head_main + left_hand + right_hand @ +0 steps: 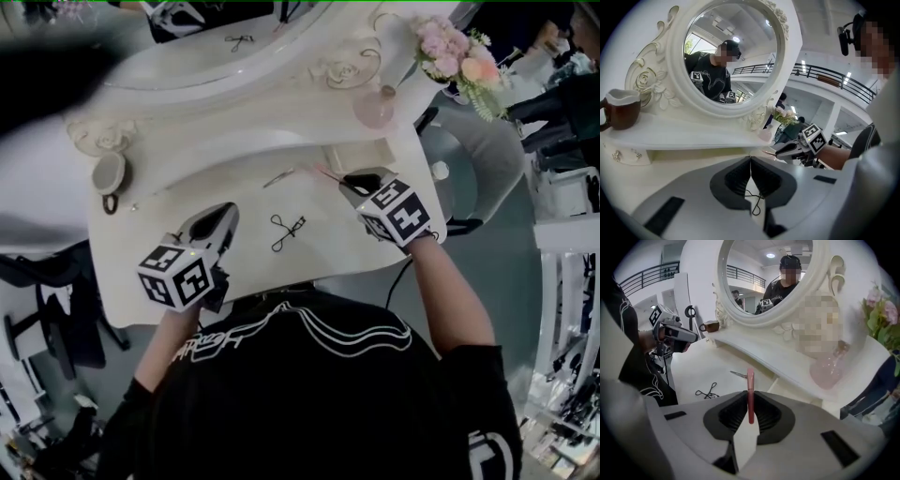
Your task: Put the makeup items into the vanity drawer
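My right gripper [750, 399] has its fingers nearly closed, pinching a pink stick [750, 380]. The stick stands upright between the pads, with its top poking out past the fingertips. My left gripper [751, 161] has its fingers pressed together with nothing between them. It hangs above the tabletop [211, 173] without touching anything. The curler [288, 232] lies flat on the tabletop between the two sets of fingers, clear of both. The tweezers [278, 177] lie a little beyond it, ahead and to the left of my right fingers.
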Demonstrator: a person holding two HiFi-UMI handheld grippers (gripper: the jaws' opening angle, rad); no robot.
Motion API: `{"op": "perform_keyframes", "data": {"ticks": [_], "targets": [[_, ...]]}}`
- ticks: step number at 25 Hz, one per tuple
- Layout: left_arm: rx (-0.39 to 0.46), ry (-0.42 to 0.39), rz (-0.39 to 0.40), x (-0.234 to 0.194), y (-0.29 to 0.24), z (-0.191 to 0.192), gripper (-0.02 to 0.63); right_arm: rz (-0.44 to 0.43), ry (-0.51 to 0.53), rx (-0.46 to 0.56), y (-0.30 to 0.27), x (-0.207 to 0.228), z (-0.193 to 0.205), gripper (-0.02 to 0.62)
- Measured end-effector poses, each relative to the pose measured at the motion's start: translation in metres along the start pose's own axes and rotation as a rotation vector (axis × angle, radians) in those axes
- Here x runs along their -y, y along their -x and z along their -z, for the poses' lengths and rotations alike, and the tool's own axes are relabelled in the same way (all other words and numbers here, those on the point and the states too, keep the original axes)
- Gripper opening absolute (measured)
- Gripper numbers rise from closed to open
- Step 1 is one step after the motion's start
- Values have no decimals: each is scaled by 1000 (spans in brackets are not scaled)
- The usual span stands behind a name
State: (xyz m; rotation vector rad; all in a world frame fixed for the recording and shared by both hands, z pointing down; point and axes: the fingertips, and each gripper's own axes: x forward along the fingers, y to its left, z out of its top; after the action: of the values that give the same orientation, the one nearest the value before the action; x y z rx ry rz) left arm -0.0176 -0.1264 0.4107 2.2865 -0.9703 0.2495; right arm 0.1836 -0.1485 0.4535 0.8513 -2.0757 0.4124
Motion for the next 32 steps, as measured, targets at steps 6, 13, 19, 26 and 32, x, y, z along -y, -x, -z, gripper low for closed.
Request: {"op": "perform_keyframes", "data": {"ticks": [6,13,19,26,32], "targets": [[39,21,-40,0,-6,1,23,21,48,-29,2,41,9,63],[61,53,-93,2,-13,6,23,-4,111,-116,-15,82,26,63],[73,79,-134,-2,-13,11,23,-41,165,-161,-31,96,28,63],[67,102,-159,-10,-18,13,23,-103,174,-178,-43,99,27,76],[68,108,-165,-18,-17,11,23,-165,119,-132,-35,92,19,162]]}}
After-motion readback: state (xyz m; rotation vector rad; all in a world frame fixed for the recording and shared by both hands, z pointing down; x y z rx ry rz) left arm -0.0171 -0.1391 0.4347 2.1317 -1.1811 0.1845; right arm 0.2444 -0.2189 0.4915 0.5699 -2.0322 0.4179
